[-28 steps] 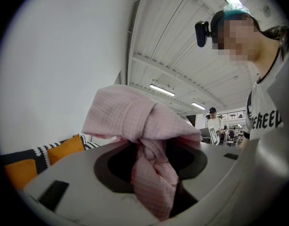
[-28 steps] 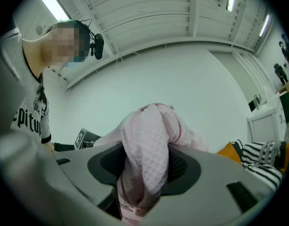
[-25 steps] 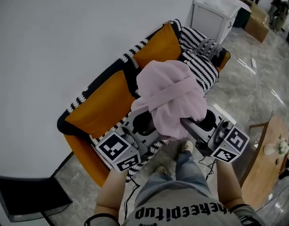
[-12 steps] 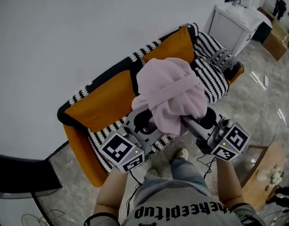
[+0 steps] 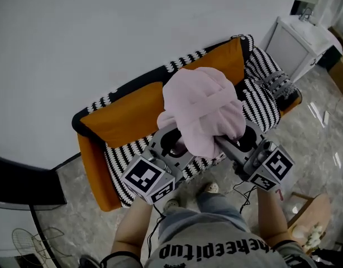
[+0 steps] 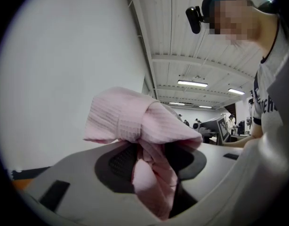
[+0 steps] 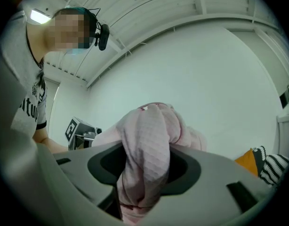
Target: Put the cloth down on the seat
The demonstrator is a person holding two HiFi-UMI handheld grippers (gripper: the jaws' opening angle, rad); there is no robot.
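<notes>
A bunched pink cloth (image 5: 202,108) hangs in the air between my two grippers, above the sofa. The left gripper (image 5: 174,142) grips its left lower fold, and its jaws are closing with the cloth (image 6: 140,126) pinched between them. On the other side the right gripper (image 5: 237,142) is shut on a thick twisted fold (image 7: 147,145). The seat (image 5: 127,155) below has a black-and-white striped cover and orange back cushions (image 5: 129,113). The cloth hides the middle of the seat.
A white wall runs behind the sofa. A white cabinet (image 5: 297,43) stands at the sofa's right end, and a striped cushion (image 5: 277,82) lies on that end. A dark object (image 5: 20,183) sits at the left, a wooden table (image 5: 308,216) at lower right. My feet (image 5: 208,188) stand on marble floor.
The sofa has slid rightward and upward in the head view, so more of its left end shows. Both grippers and the cloth keep the same place in the view.
</notes>
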